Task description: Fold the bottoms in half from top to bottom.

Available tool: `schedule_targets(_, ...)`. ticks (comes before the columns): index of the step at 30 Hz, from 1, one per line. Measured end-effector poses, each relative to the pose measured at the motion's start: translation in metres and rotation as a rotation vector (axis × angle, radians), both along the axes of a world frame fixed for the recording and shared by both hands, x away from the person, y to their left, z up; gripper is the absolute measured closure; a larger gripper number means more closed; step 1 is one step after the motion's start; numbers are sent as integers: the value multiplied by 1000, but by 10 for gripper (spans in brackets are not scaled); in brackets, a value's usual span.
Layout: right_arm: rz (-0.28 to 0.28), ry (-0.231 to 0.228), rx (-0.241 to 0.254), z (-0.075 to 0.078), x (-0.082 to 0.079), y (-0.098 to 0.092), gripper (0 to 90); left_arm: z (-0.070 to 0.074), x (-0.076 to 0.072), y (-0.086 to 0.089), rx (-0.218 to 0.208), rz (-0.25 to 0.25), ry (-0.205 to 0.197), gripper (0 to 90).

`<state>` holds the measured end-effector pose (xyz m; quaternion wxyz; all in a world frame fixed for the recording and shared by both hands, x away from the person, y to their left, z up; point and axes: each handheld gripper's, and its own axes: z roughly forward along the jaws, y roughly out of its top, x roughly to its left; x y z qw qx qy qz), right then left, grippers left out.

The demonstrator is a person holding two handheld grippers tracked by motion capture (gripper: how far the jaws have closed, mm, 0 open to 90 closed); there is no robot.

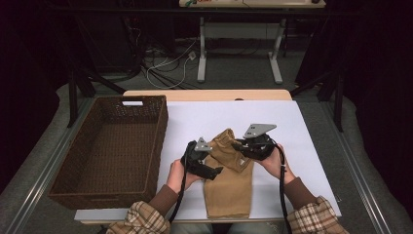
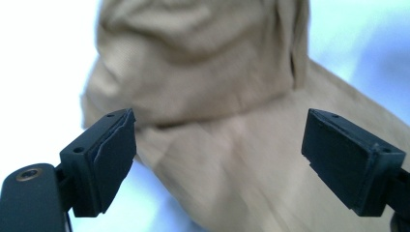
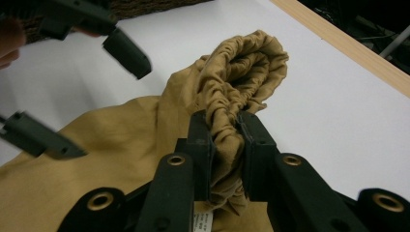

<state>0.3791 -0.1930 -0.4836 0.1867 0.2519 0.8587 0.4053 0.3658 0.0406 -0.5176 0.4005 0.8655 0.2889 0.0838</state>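
Note:
A tan cloth garment (image 1: pixel 229 190) with a gathered elastic band lies on the white table (image 1: pixel 297 131), its upper part bunched and lifted. My right gripper (image 1: pixel 237 145) is shut on that bunched band (image 3: pixel 241 63), and cloth fills the gap between its jaws (image 3: pixel 225 126). To the left, my left gripper (image 1: pixel 217 171) hovers over the flat part of the garment. Its jaws (image 2: pixel 220 126) stand wide apart, with the cloth (image 2: pixel 212 72) beyond them and nothing between the pads. The right gripper view also catches the left gripper (image 3: pixel 112 112), open above the cloth.
A brown wicker basket (image 1: pixel 157 146) stands at the table's left side, close to my left hand. The wooden far edge of the table (image 1: pixel 209 94) runs behind the garment. White tabletop extends to the right of the right hand.

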Motion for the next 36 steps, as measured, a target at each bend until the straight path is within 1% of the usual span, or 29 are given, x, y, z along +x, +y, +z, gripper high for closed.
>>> schedule_targets(2, 3, 1, -4, 0, -2, 0, 771, 2, 3, 1, -9, 1, -14, 129)
schedule_targets(4, 12, 4, -3, -1, -4, 0, 771, 2, 5, 1, -13, 3, -18, 154)
schedule_targets(6, 12, -4, -3, -2, -6, 0, 771, 2, 6, 1, -14, -2, -15, 163)
schedule_targets(7, 17, -1, -3, -3, -7, 0, 771, 1, 6, 1, -7, -2, -19, 166)
schedule_targets(9, 15, -7, -8, -4, -9, 1, 772, 0, 7, -1, -9, -5, -16, 191)
schedule_targets(12, 19, -9, -13, -4, -11, 1, 773, -1, 10, -1, -1, -7, -18, 232)
schedule_targets(16, 25, -13, -16, -3, -13, 3, 774, 1, 15, 0, -13, 0, -28, 275)
schedule_targets(17, 28, -15, -17, -3, -13, 3, 774, 1, 16, 0, -16, 8, -29, 284)
schedule_targets(20, 37, -22, -22, -3, -16, 5, 774, 2, 17, 0, -9, 15, -39, 285)
schedule_targets(21, 43, -23, -24, -2, -16, 5, 775, 2, 16, 0, -5, 20, -49, 285)
schedule_targets(25, 54, -28, -29, -2, -20, 7, 775, 4, 17, -3, 7, 28, -70, 282)
schedule_targets(28, 68, -31, -33, -1, -23, 8, 775, 3, 17, -3, 11, 28, -71, 291)
schedule_targets(30, 79, -31, -33, -1, -25, 9, 776, 2, 17, -3, 11, 26, -78, 336)
schedule_targets(31, 83, -33, -37, -2, -26, 9, 776, 2, 16, -3, 11, 20, -83, 380)
schedule_targets(33, 89, -37, -38, -2, -28, 10, 775, 1, 15, -4, 22, 11, -97, 473)
schedule_targets(36, 97, -32, -38, -2, -29, 10, 769, -3, 13, -5, 16, 19, -110, 607)
